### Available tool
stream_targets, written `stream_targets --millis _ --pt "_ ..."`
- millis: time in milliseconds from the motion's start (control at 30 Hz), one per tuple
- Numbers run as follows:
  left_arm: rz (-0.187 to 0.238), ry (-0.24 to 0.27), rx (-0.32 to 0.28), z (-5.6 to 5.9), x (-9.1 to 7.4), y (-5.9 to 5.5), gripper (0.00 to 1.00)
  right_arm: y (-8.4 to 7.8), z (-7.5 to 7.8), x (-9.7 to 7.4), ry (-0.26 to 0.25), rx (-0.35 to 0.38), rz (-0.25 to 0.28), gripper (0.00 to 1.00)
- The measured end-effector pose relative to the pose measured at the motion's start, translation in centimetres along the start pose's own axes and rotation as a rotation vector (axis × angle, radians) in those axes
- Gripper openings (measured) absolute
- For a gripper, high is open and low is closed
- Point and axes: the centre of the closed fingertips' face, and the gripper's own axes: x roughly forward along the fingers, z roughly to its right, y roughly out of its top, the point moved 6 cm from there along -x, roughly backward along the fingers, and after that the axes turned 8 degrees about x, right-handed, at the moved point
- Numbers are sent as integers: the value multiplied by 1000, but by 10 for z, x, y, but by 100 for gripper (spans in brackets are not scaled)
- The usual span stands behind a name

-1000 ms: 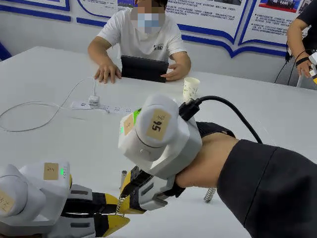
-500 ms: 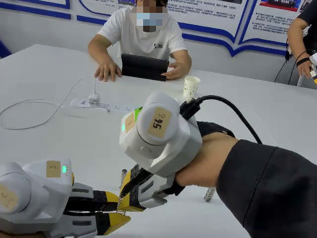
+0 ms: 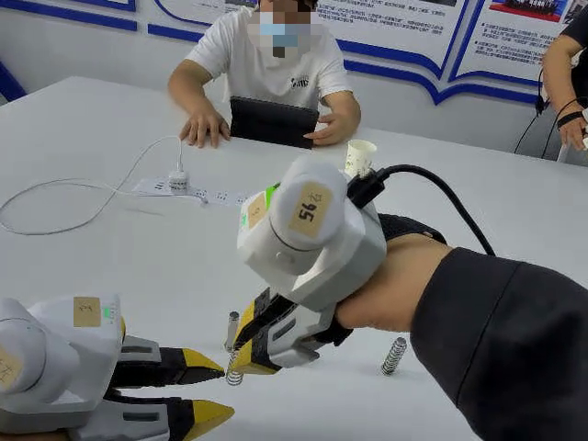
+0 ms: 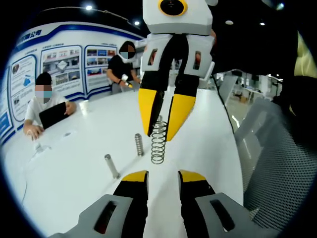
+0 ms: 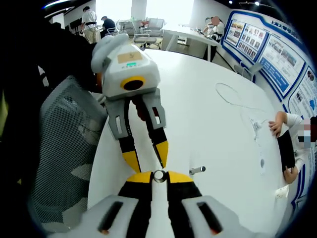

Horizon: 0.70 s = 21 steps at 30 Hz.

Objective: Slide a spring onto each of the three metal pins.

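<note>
Right gripper (image 3: 241,363): clamps spring (image 3: 234,367) (alone now).
Left gripper (image 3: 223,388), lower left: jaws newly parted, empty.
Meaning: bare pin (image 4: 111,166) next.

The right gripper (image 3: 241,361) and left gripper (image 3: 223,390) share white rounded housings and black jaws tipped yellow. The right one bears a handwritten tan label (image 3: 310,209) and black cable (image 3: 439,195); a dark sleeve (image 3: 501,349) covers that arm.

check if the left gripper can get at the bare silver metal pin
Probably yes: the left gripper is open and the bare silver metal pin stands just ahead, nothing between; the right gripper holds its coil spring to one side.
</note>
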Motion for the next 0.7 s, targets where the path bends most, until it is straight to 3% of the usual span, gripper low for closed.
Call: stream_targets --millis 267,700 --pt "0 38 -34 -5 -8 -7 31 0 19 -3 -36 20 5 12" --pt "2 54 -57 -3 -11 -7 37 -2 50 1 -78 78 23 12"
